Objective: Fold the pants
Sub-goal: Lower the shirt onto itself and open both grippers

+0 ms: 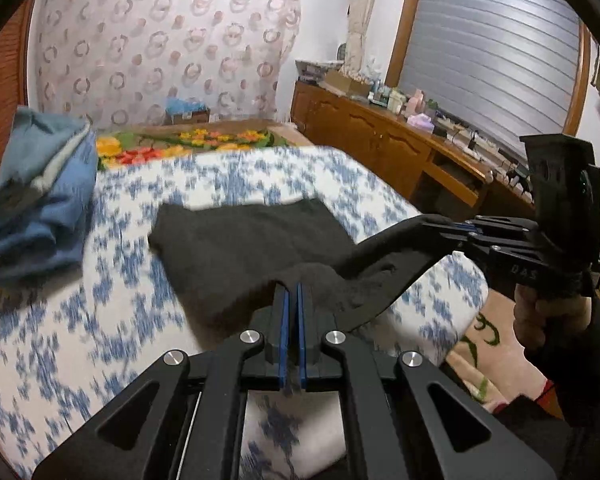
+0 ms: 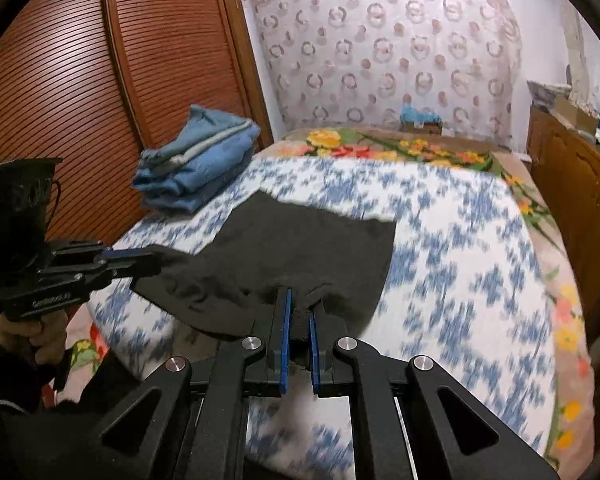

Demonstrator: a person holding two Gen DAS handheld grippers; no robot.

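Black linkage and blue-lined jaws of the left gripper fill the near view, jaws pinched nearly together on the near edge of the black pants. Right gripper does the same on its side: jaws almost closed w/ a wad of black cloth bunched between them. Each gripper also shows from the other's camera, clamped on a corner of that near edge.

Pants lie on the bed, on the blue-and-white cover, near edge raised off it by both grips, far part flat w/ a straight far edge. Shape reads short and wide, so prob. already doubled at least 1 time; can't tell for sure, cloth is dark and the view blurred.

Judgement: mid-fold. Near edge is up, not yet carried over to the far edge. Left to do: bring it across, lay it down, let go, maybe 1 more fold.

Beyond: stack of folded blue clothes at the bed's far left, prob. done items. Wooden cabinet on the right, apart from the bed.
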